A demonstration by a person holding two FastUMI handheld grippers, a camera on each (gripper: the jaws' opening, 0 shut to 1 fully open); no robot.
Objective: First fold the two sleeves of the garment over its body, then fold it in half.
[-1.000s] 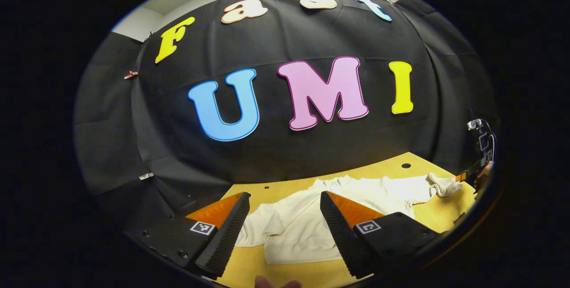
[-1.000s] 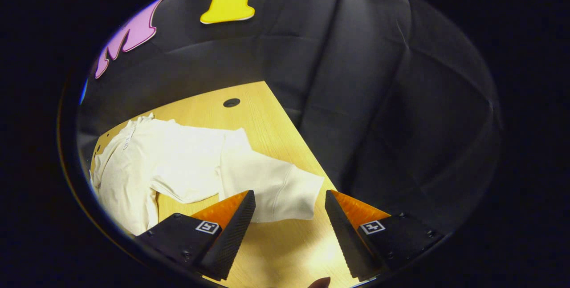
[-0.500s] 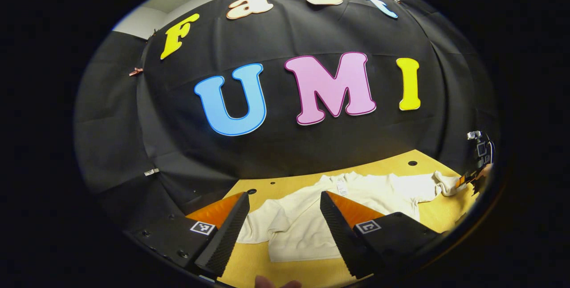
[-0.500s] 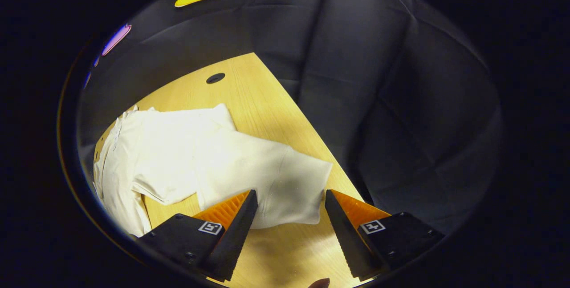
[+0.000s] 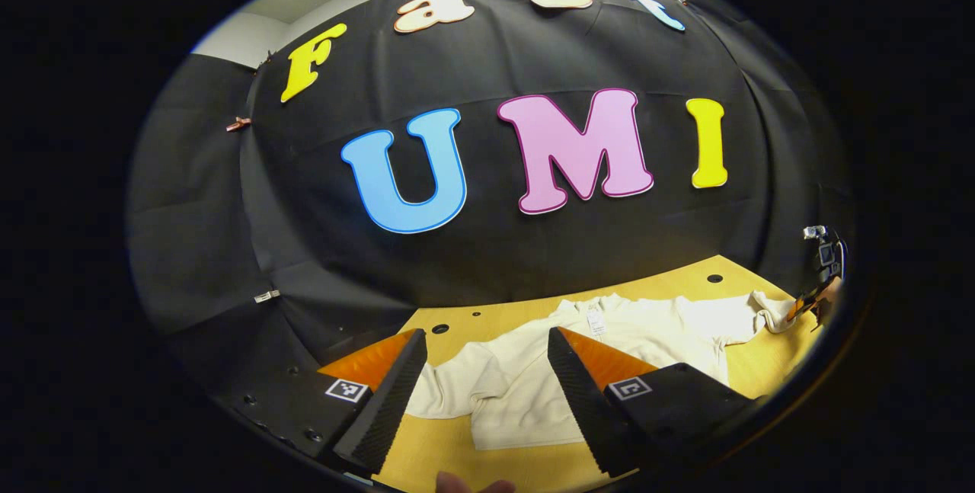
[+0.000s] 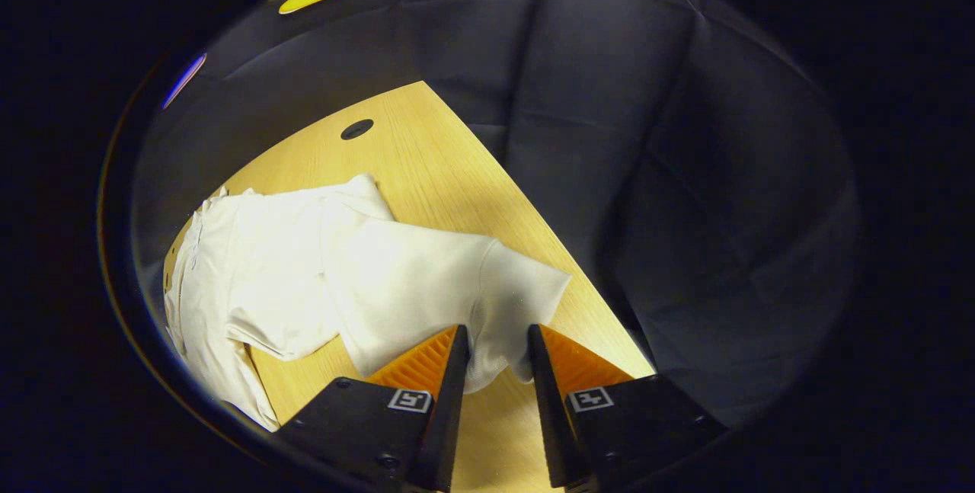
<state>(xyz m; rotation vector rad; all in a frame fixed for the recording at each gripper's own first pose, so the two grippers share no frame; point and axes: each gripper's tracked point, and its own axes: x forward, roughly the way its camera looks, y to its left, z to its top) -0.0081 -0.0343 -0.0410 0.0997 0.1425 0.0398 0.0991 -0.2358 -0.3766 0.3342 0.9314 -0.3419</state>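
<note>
A cream long-sleeved garment (image 5: 525, 382) lies spread on the wooden table (image 5: 670, 283), its collar toward the wall. My left gripper (image 5: 484, 386) hovers open above its left sleeve (image 5: 457, 382) and body, with nothing between the fingers. In the right gripper view the garment (image 6: 274, 264) stretches away to the left and its other sleeve (image 6: 426, 287) runs toward me. My right gripper (image 6: 497, 334) has closed on that sleeve's cuff (image 6: 499, 360), which bunches between both fingers. The right gripper (image 5: 819, 287) also shows far right in the left gripper view, at the sleeve end.
The table's right edge (image 6: 579, 272) runs close beside the held cuff, with the black cloth wall beyond it. A round hole (image 6: 356, 129) sits in the tabletop near the far corner. A fingertip (image 5: 457, 484) shows at the bottom of the left gripper view.
My right gripper moved down onto the sleeve cuff and its fingers closed on it. My left gripper drifted slightly left and stayed open.
</note>
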